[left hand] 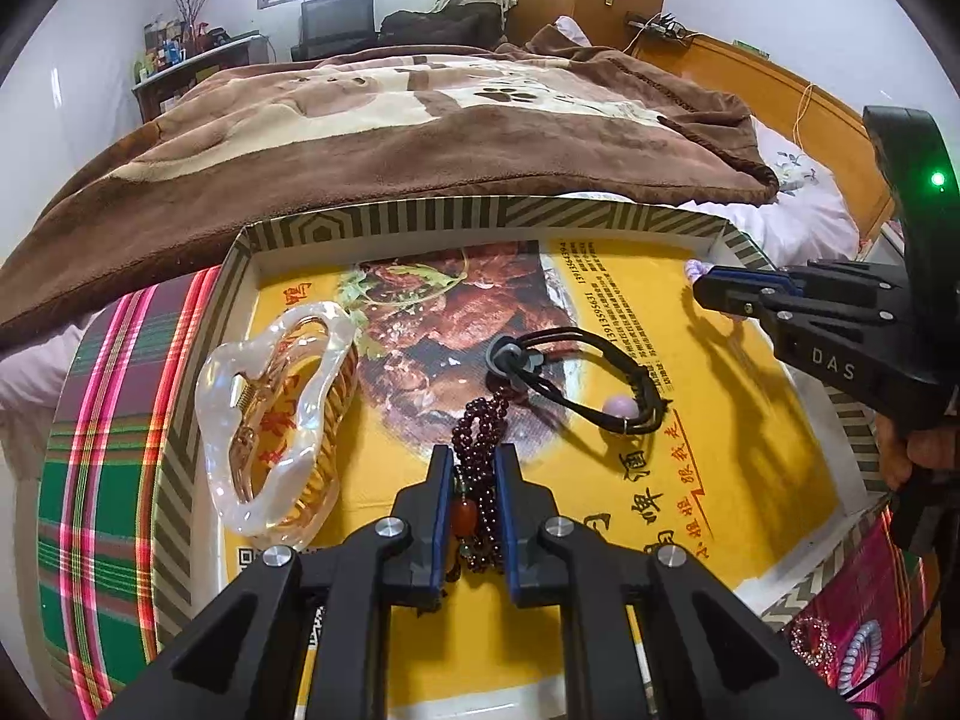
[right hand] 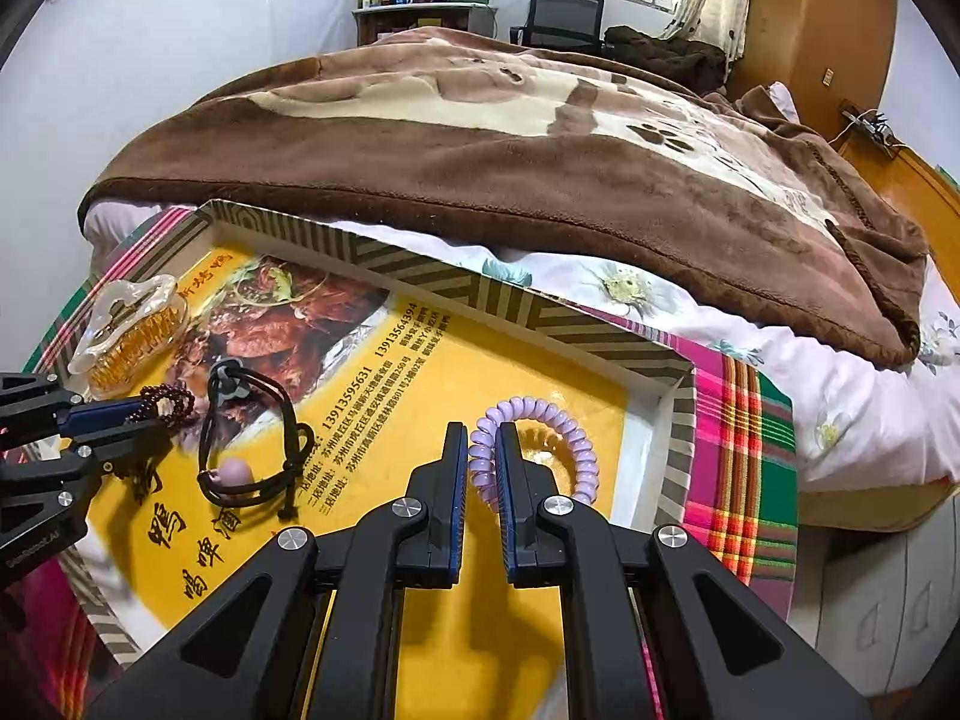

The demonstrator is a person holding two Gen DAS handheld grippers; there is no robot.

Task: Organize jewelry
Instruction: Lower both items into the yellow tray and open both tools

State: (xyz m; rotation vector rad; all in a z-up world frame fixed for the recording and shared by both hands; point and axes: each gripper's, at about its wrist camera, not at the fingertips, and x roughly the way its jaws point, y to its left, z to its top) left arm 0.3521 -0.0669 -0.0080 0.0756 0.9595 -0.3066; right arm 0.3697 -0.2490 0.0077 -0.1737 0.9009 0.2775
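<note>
Left gripper [left hand: 474, 468], angled down, pinches the bead strand [left hand: 483, 426]; right gripper [right hand: 485, 450] pinches the coil tie [right hand: 540, 414].

The lower end of the dark red bead string [left hand: 480, 480] is hidden between and beneath the left gripper [left hand: 474, 462], so its full length cannot be told. Part of the purple coil hair tie [right hand: 540, 420] is covered by the right gripper [right hand: 485, 438] closed on it. To the right of the left gripper, only a fingertip portion of a hand [left hand: 906, 450] is seen, the rest being cut off by the edge. The small printed text on the yellow sheet [right hand: 492, 360] ahead is too fine to be read.
</note>
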